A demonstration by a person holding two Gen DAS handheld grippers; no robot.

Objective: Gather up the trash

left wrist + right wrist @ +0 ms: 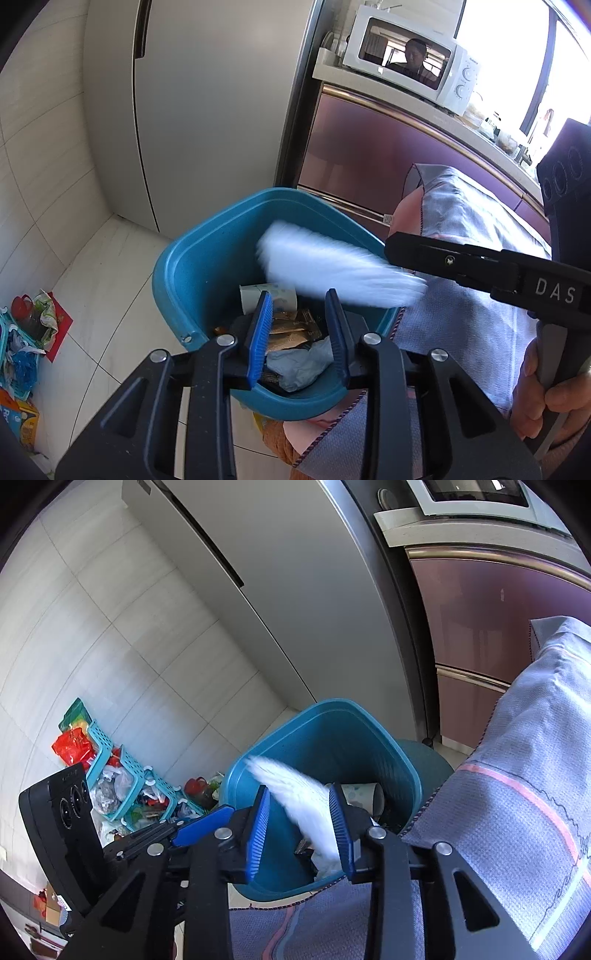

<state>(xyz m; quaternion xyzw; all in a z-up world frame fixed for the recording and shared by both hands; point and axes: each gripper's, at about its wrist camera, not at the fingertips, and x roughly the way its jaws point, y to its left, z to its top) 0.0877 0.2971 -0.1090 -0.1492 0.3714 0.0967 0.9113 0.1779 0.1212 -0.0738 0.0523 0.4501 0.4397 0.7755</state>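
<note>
A blue plastic bin [207,236] [369,716] stands on the floor right under both grippers. Inside lie a paper cup [253,295] [364,794], brown wrappers [291,328] and a crumpled pale blue bag [299,362]. A white piece of trash [332,269] [295,805], smeared by blur, hangs over the bin's mouth. It lies between the fingers of my right gripper [299,794], whose pads stand apart and do not press it. My left gripper [298,299] is open over the bin, with nothing between its pads.
A grey-blue cloth with pink stripes [465,295] [517,794] drapes over the bin's right rim. Behind stand a grey fridge [192,110], purple cabinets [369,155] and a microwave [410,59]. Teal baskets of clutter [122,782] sit on the floor at left.
</note>
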